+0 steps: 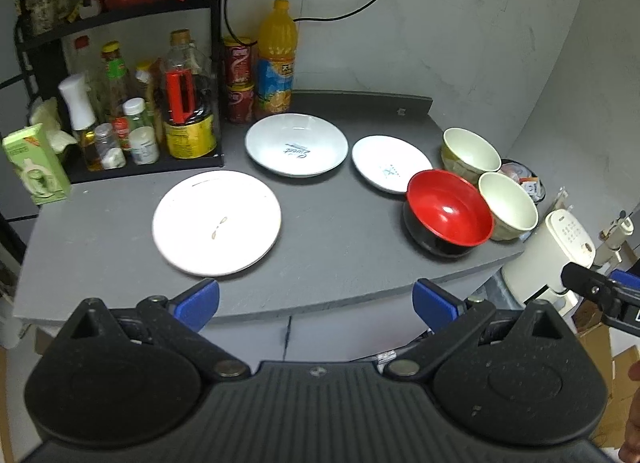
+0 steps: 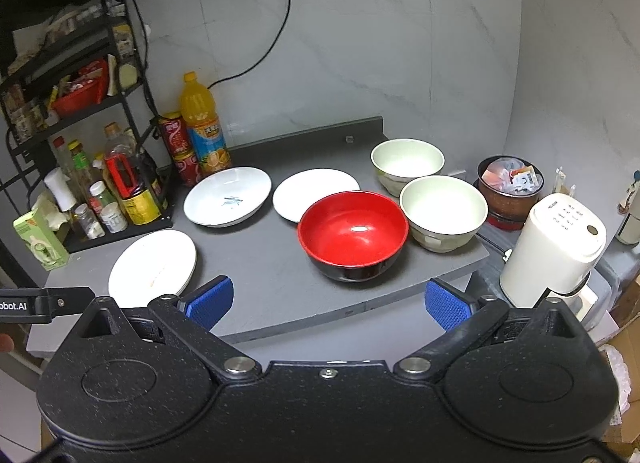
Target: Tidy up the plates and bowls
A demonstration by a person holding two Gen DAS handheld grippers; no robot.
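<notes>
**Both grippers poised, nothing yet lifted**

Fingers of the left gripper are spread wide with nothing between them, and they are held short of the near edge of the grey counter. The right gripper is likewise spread and empty, its blue pads held at the near edge of the counter, in front of the red bowl.

Six pieces are laid out separately. The flat white plate lies nearest on the left; the deep white plate sits further back, just in front of the juice bottle; the small white plate lies to its right. On the right side, the red bowl is grouped closely with two cream bowls, one behind the other; whether they touch cannot be told.

No stacking is seen, so the task is judged to be at its opening step: a first piece has to be chosen and approached. A grasp on a rim would be called for next, one finger inside and one outside for a bowl. For a plate, a low, shallow approach would be needed so that a finger can be slipped under the lip. The flat white plate is best placed for the left gripper, the red bowl for the right.
</notes>
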